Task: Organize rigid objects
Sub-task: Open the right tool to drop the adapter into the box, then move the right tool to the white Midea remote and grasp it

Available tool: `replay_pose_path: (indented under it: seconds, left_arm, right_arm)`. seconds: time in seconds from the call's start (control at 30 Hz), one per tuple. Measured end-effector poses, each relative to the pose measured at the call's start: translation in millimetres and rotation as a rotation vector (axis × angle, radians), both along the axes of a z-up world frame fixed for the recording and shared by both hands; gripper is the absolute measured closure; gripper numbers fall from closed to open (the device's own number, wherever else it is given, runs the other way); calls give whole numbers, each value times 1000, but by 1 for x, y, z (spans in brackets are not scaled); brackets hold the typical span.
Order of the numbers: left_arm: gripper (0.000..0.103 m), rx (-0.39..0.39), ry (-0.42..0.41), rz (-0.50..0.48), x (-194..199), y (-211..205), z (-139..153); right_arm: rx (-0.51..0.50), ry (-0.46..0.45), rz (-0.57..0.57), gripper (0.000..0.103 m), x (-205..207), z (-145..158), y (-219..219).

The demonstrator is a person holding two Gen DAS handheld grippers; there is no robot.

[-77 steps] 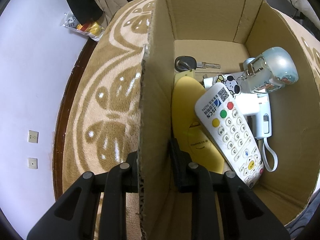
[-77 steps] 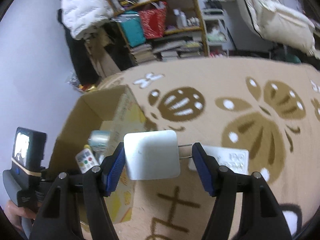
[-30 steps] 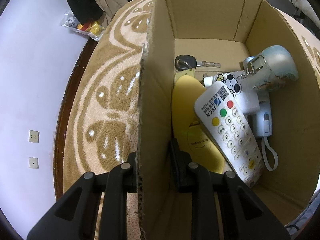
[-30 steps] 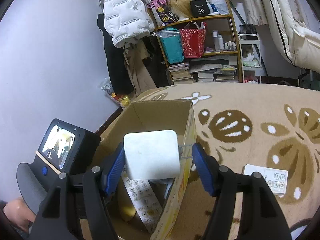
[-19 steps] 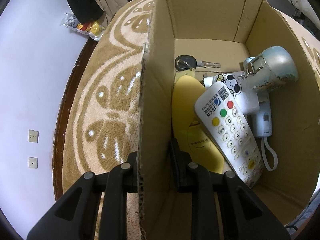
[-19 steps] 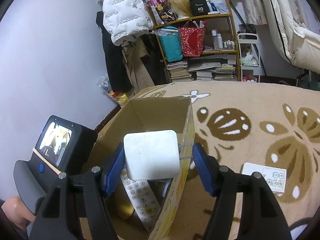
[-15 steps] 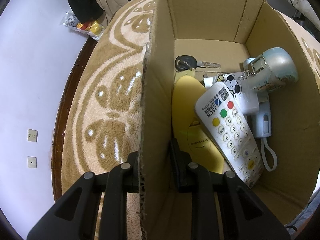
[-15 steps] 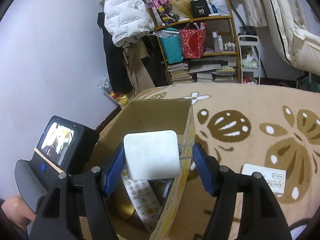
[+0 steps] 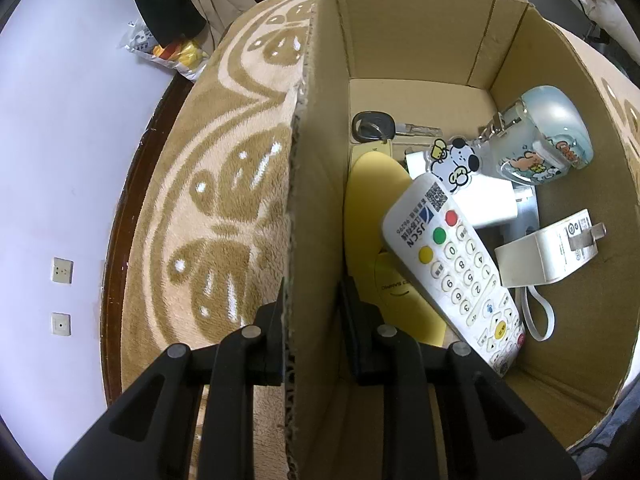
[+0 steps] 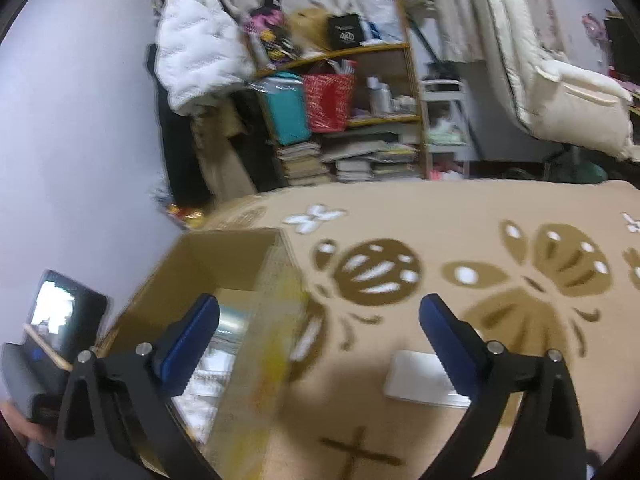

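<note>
Through the left wrist camera, your left gripper (image 9: 312, 304) is clamping the near wall of the cardboard box (image 9: 312, 160), one finger outside against the carpet (image 9: 224, 200) side and one inside, so you are steadying the box. Inside it are lying a white remote (image 9: 452, 268), a yellow oval piece (image 9: 372, 208), a car key (image 9: 374, 126), a cartoon keychain (image 9: 456, 164), a pale blue cup (image 9: 548, 140) on its side and a white charger block (image 9: 536, 256) against the right wall, prongs up. The box floor under the pile is mostly hidden, and the far right rim is cut off by the frame edge.

Through the right wrist camera, your right gripper (image 10: 320, 320) is opening, with nothing between its blue pads, above the box's right rim. This looks like the end of a drop. The next move is probably to reach for the flat white object (image 10: 420, 376) on the carpet, partly covered by the right finger; you will need to swing right and lower. The picture is blurred, so the box contents are hard to read here
</note>
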State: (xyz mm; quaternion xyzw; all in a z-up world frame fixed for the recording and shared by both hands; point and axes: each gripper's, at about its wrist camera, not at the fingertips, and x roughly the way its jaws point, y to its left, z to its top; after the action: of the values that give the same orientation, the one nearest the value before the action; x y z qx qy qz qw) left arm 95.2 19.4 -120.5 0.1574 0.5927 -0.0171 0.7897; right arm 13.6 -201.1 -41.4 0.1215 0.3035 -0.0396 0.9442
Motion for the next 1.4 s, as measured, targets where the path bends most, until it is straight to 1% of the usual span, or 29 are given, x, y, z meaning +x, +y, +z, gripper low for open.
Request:
replay_pose_path:
  seconds: [0.13, 0.2, 0.27, 0.4, 0.5, 0.53, 0.6, 0.67, 0.77, 0.87, 0.93, 1.07, 1.2, 1.3, 1.4]
  left_arm:
    - [81, -2, 0, 0, -1, 0, 0]
    - [81, -5, 1, 0, -1, 0, 0]
    - [81, -11, 1, 1, 0, 1, 0]
    - [81, -13, 4, 0, 1, 1, -2]
    - [81, -14, 11, 4, 3, 1, -3]
    - [81, -13, 11, 3, 3, 1, -3]
    - [81, -7, 10, -1, 3, 1, -4]
    - [81, -4, 11, -4, 2, 0, -4]
    - [81, -4, 13, -3, 2, 0, -5]
    - [81, -4, 13, -3, 3, 0, -5]
    - [81, -2, 13, -3, 3, 0, -5]
    - [81, -4, 13, -2, 3, 0, -5]
    - [81, -2, 13, -3, 3, 0, -5]
    - [81, 1, 10, -6, 3, 0, -6]
    - [81, 1, 10, -6, 2, 0, -6]
  right_arm:
    - [-41, 53, -50, 0, 9, -11, -19]
    - [-34, 74, -104, 0, 18, -19, -30]
    - [-26, 101, -105, 0, 28, -27, -39]
    - [-50, 151, -104, 0, 42, -42, -50]
    - [-4, 209, -102, 0, 49, -61, -60]
    - [21, 242, -105, 0, 52, -68, -65]
    - [37, 312, -114, 0, 56, -81, -73]
    - [54, 319, -126, 0, 53, -89, -79]
    - [109, 358, -162, 0, 49, -102, -93]
    - [152, 387, -196, 0, 44, -109, -102]
    - [168, 385, -199, 0, 40, -110, -102]
    - [150, 416, -184, 0, 33, -114, -94]
    - [160, 442, -158, 0, 25, -114, -83]
    - [142, 484, -125, 0, 23, -117, -71]
    - [119, 505, -112, 0, 21, -117, -62]
